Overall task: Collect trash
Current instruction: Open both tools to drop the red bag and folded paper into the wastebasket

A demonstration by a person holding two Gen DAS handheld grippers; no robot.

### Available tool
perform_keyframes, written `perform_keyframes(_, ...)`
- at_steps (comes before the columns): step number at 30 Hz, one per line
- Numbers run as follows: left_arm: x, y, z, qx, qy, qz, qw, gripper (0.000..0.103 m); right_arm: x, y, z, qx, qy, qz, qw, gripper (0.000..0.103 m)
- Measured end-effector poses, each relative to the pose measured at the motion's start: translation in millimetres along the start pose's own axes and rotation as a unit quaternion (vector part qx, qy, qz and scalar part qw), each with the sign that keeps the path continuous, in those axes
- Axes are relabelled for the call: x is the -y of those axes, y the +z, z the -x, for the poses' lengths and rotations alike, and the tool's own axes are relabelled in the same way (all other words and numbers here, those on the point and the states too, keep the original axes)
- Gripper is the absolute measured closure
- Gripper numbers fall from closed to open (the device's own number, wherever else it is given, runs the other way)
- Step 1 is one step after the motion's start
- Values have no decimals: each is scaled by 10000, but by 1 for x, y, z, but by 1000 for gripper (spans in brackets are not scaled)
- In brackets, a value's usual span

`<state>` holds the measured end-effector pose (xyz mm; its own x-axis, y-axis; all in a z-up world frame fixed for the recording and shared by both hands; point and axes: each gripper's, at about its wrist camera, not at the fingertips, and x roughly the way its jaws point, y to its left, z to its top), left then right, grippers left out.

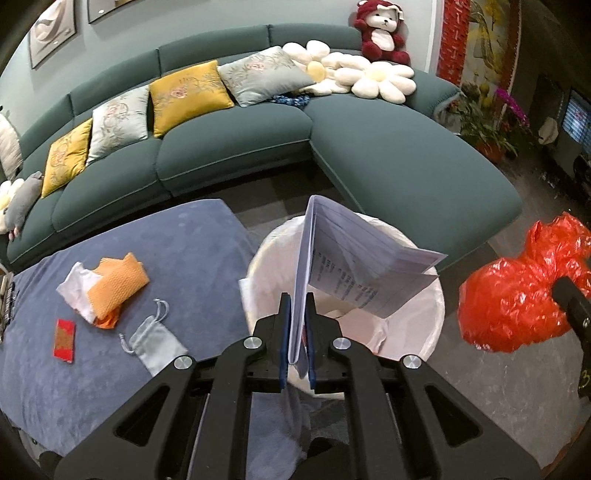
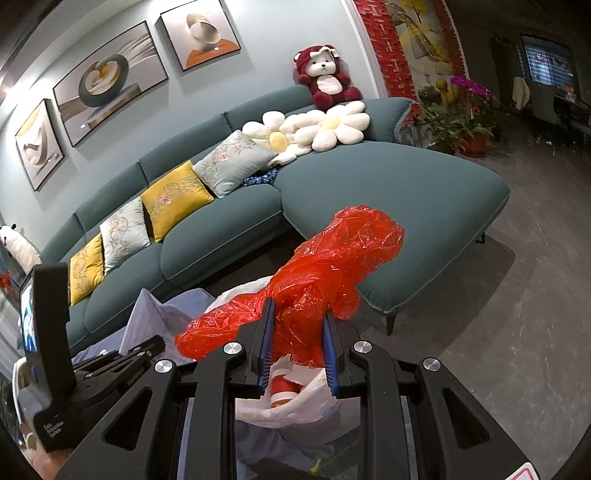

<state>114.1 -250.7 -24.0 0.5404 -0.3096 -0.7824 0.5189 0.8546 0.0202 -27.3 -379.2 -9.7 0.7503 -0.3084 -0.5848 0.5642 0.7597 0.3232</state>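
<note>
My left gripper is shut on a folded sheaf of printed white paper and holds it over a trash bin lined with a white bag. My right gripper is shut on a crumpled red plastic bag, held just above the bin's white liner. The red bag also shows at the right of the left wrist view. A red can lies inside the bin. On the blue-covered table lie an orange and white wrapper, a grey drawstring pouch and a red packet.
A long teal sofa with cushions, flower pillows and a red plush bear curves behind the table and bin. Potted plants stand at the far right. The left gripper's body is close at the left of the right wrist view.
</note>
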Motion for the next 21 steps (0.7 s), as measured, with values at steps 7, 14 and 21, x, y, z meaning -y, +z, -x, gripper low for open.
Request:
perform_keyframes(7,0,8,0,276,85,183,9994,45,1,4,-12,-76,-44,-2,10000,81)
perform_keyframes(14,-5,10,2,332,266,64,9991,41,-18,6,-25,-127,105,107,9998,80)
perform_keyframes(21,-27,10,1,280,359,265,9986,41,-40,7,-35,-185,242,261,9992,80)
